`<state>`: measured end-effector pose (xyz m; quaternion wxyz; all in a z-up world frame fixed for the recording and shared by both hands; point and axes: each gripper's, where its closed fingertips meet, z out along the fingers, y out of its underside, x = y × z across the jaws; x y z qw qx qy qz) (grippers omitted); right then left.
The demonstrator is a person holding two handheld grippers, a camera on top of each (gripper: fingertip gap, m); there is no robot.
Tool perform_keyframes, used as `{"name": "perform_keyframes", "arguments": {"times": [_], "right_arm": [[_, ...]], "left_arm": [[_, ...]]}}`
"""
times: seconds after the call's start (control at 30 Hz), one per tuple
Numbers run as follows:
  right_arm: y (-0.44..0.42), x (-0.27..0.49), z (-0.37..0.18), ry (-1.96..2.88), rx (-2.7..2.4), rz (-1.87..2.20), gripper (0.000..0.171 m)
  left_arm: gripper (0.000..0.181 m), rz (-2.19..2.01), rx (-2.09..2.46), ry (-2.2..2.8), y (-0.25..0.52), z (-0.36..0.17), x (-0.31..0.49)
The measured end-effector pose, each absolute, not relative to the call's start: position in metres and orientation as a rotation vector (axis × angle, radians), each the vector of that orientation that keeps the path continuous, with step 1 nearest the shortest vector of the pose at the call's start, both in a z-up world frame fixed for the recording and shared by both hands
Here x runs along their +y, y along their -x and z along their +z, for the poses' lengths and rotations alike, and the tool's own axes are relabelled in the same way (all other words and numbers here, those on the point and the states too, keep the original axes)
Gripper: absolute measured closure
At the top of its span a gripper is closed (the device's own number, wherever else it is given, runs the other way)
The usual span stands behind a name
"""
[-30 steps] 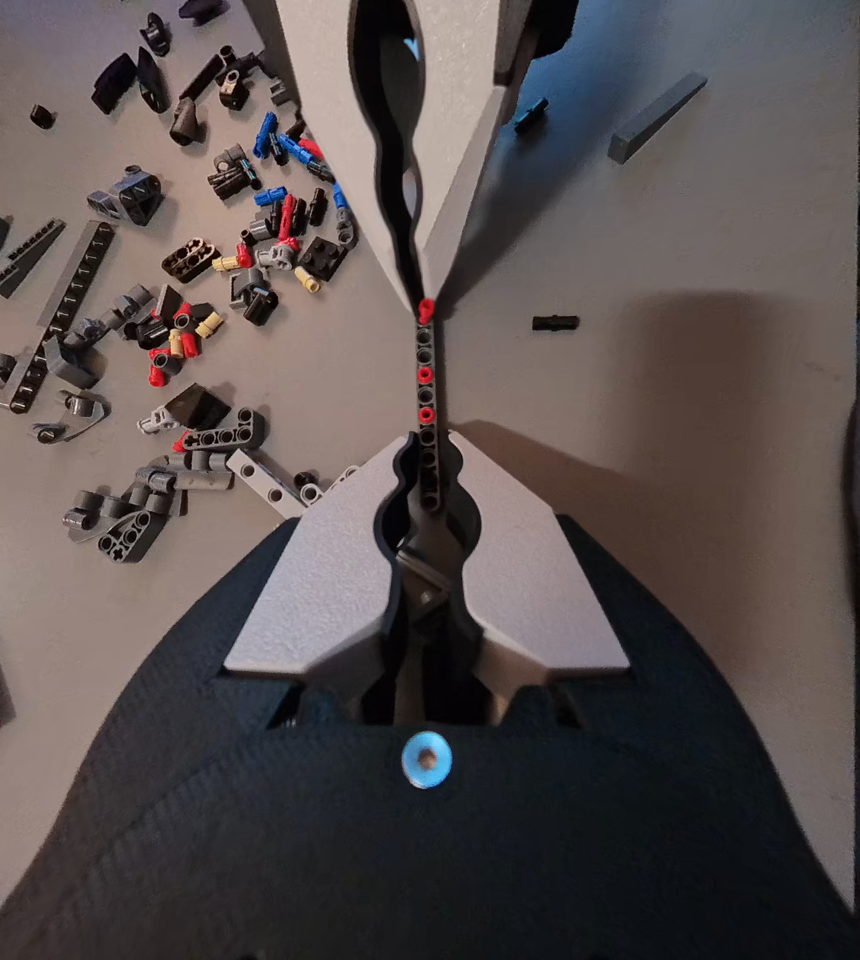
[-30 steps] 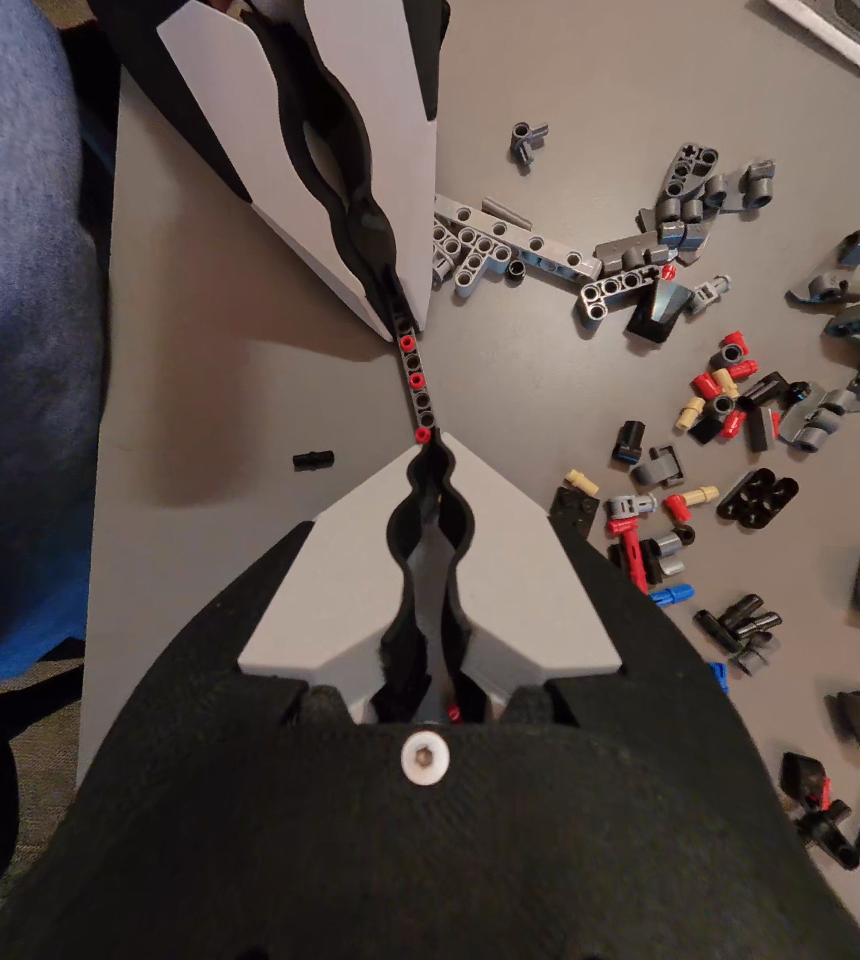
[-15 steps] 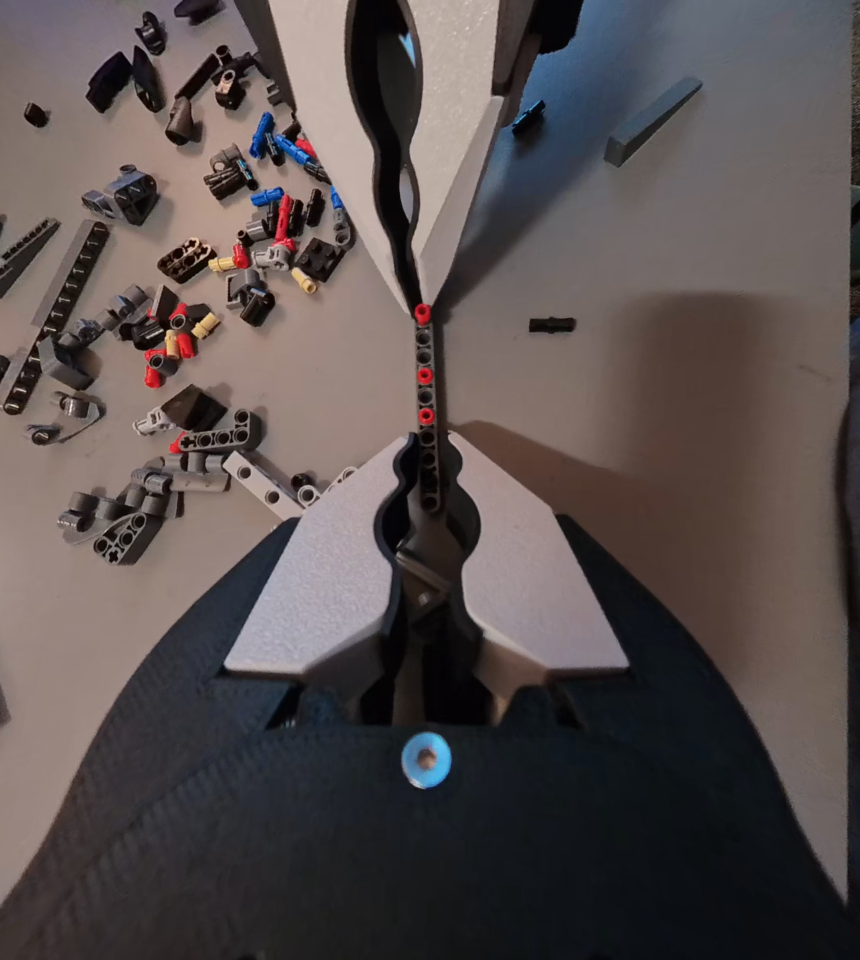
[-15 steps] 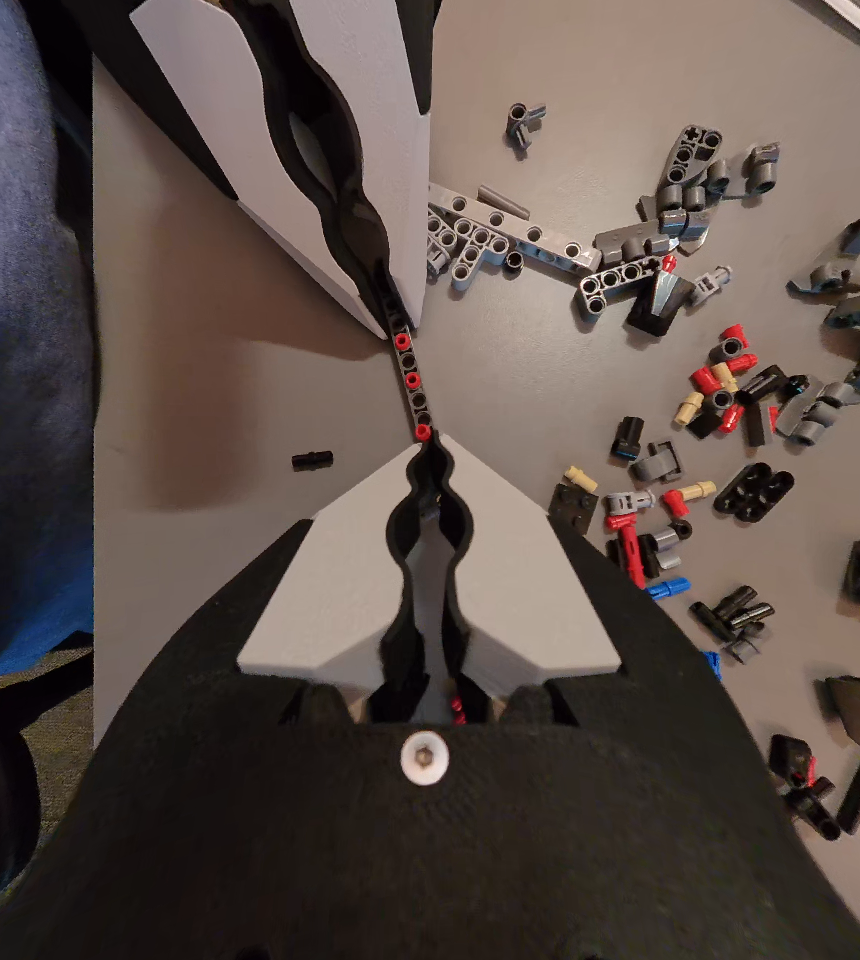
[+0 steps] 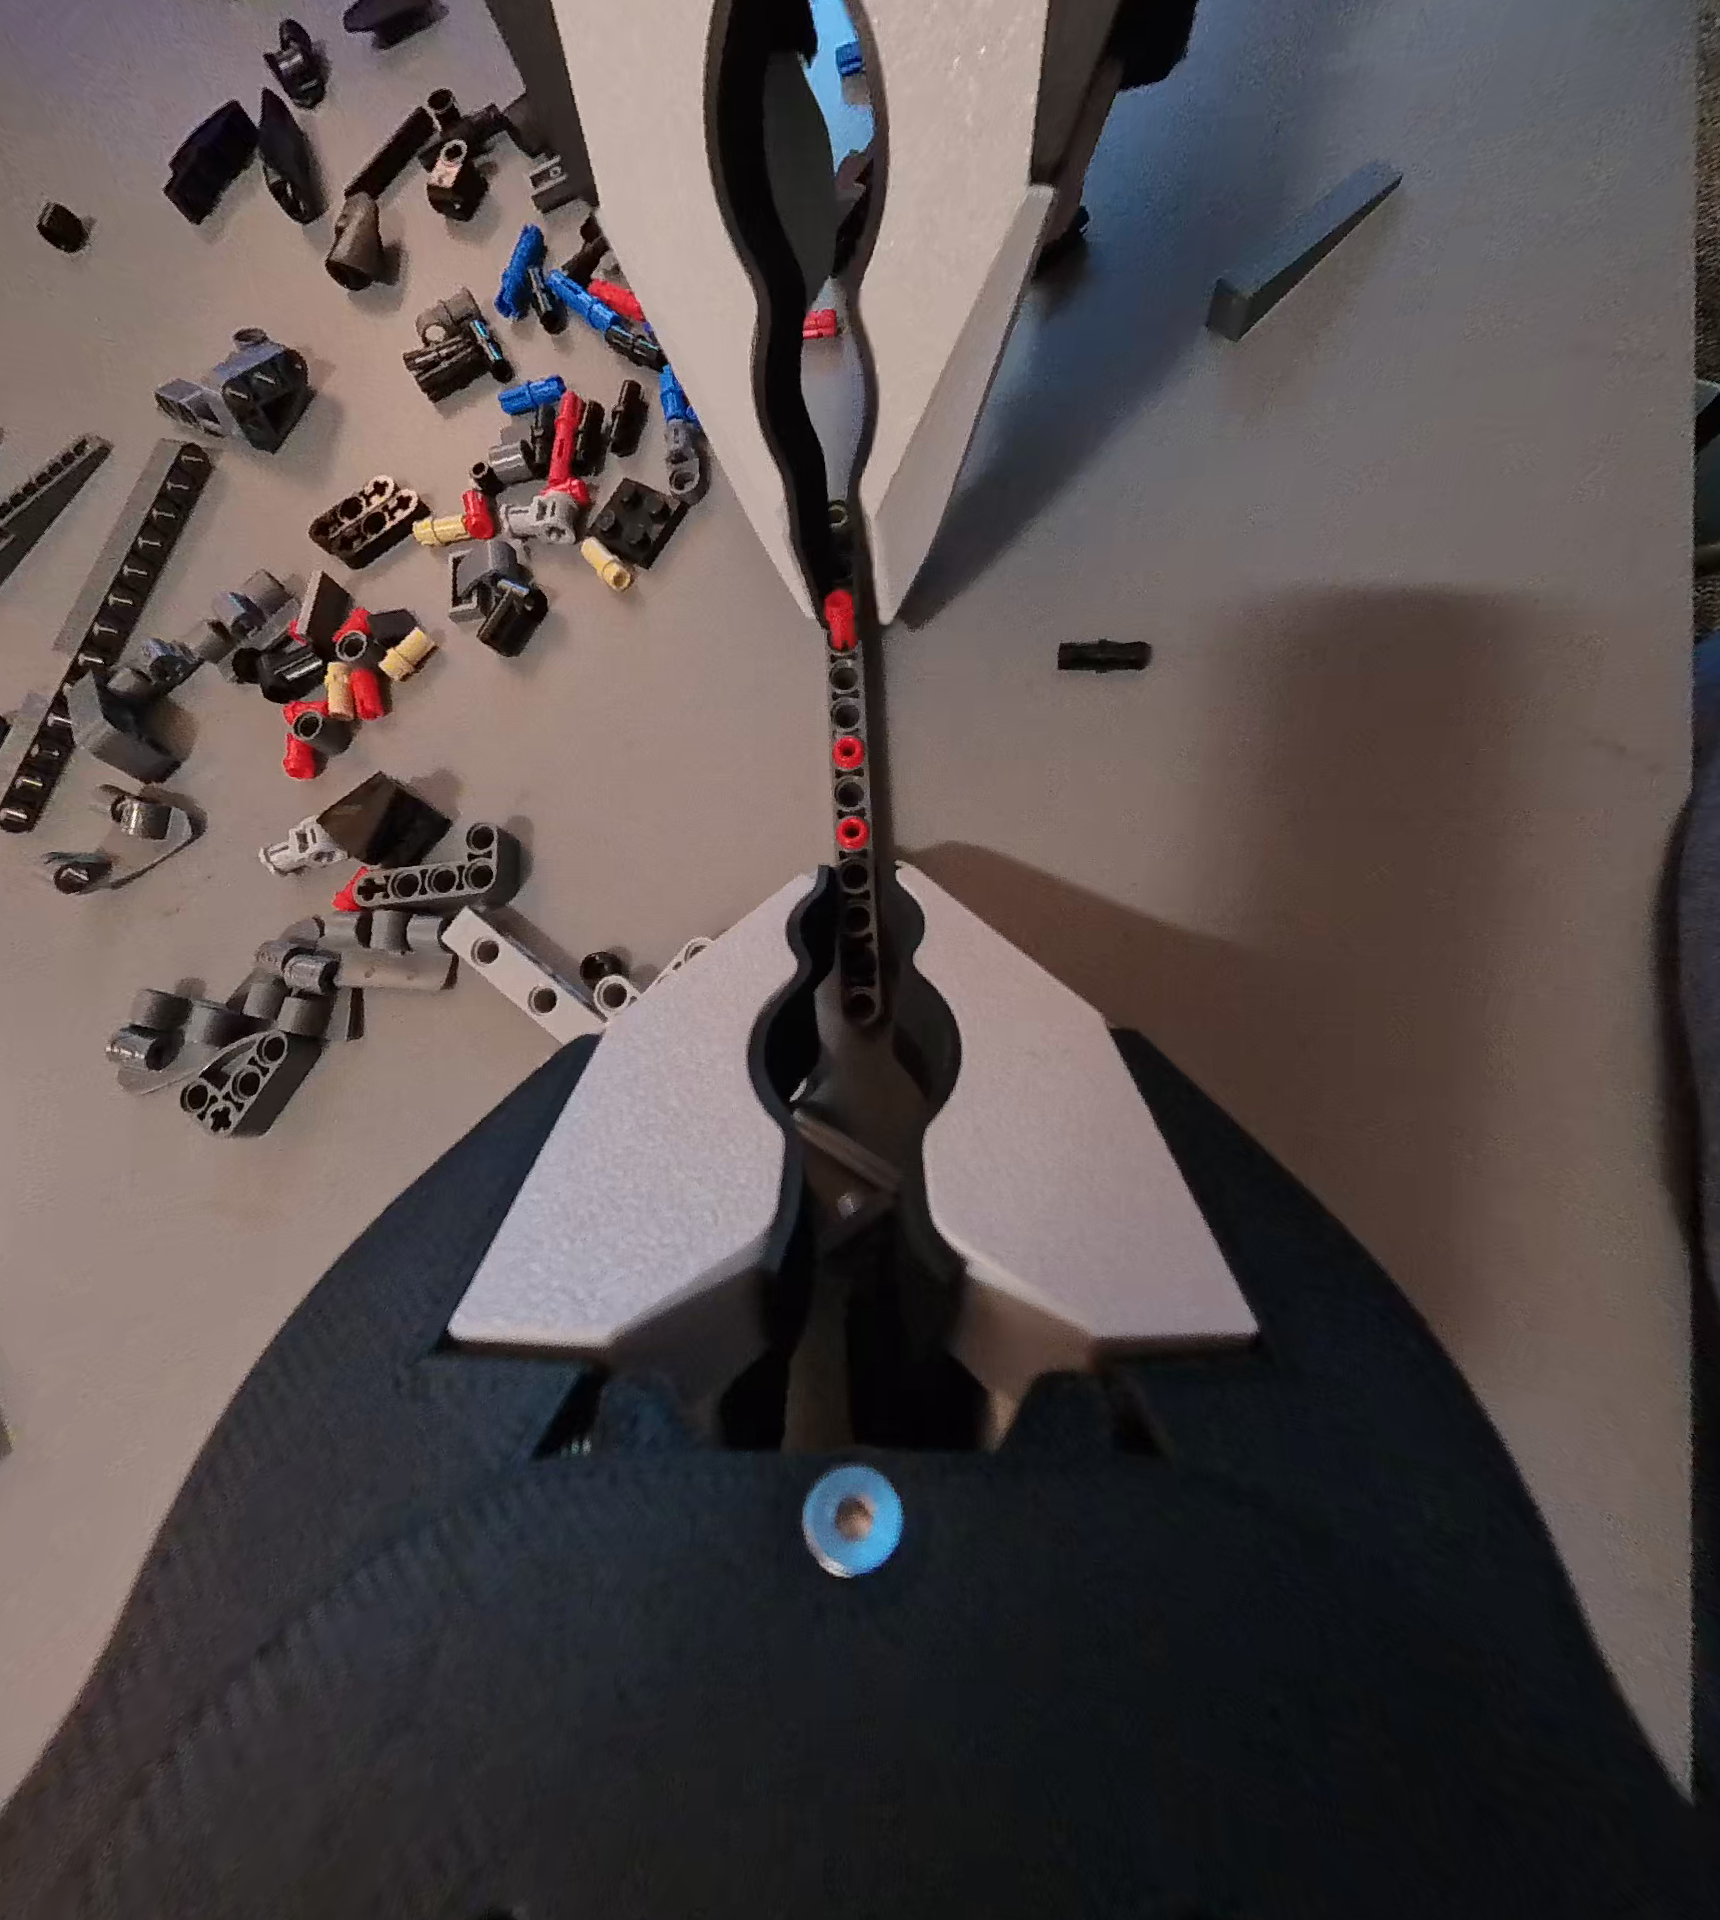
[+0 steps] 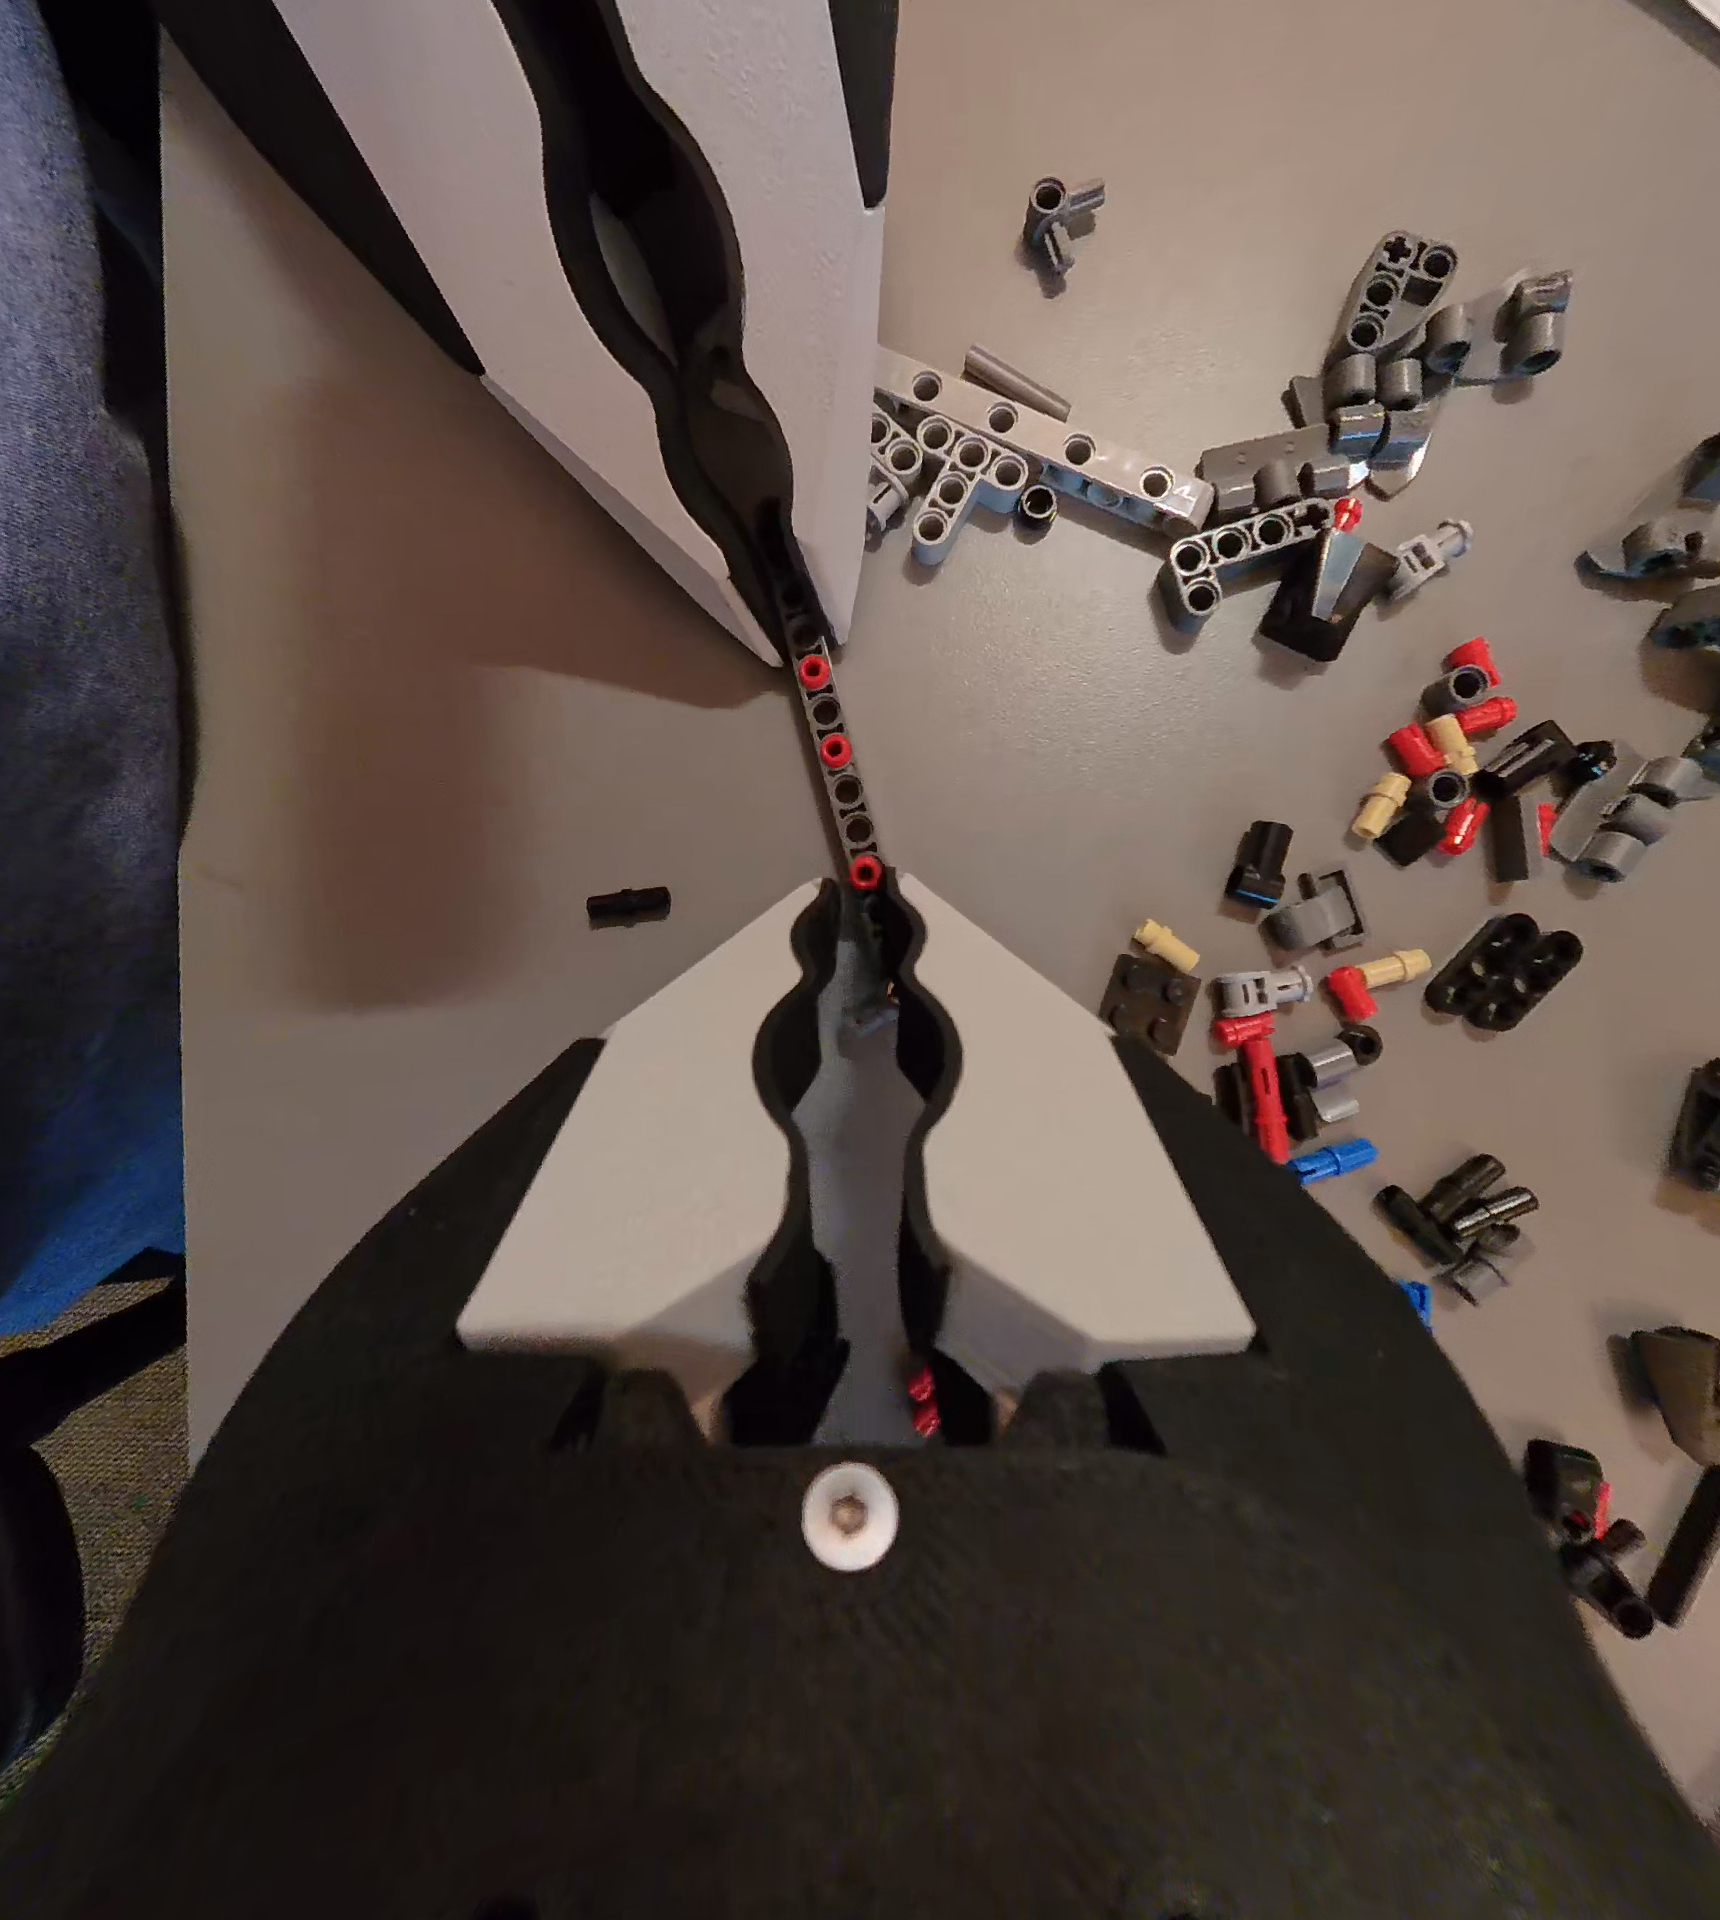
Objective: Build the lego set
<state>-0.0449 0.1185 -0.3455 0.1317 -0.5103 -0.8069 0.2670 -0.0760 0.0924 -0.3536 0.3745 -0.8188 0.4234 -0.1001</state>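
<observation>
Two grippers, left [image 5: 856,883] and right [image 6: 861,883], one beam [image 5: 848,769], three red pins [image 5: 847,752].

Two hand-held grippers, black bodies and pale grey fingers

The left gripper [image 5: 856,883] has a black woven-textured shell, flat grey wedge-shaped fingers [image 5: 648,1143] with wavy black inner edges, and a bluish screw [image 5: 852,1519] at centre; the right gripper [image 6: 861,883] matches it, matte black, its screw [image 6: 850,1516] white; blue fabric [image 6: 14,727] at the frame edge.

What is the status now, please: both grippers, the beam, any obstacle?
Left gripper shut on black beam. Right gripper shut on its far end. Beam has three red pins, held above table. Nothing in the way.
</observation>
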Motion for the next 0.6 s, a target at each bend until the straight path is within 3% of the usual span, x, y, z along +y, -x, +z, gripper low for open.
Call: {"name": "perform_keyframes", "arguments": {"times": [0.6], "right_arm": [[0.0457, 0.1201, -0.3393, 1.474, -2.314, 0.728, 0.166]], "left_arm": [[0.176, -0.259, 1.086, 2.095, 0.0759, -0.3538, 0.0922]]}}
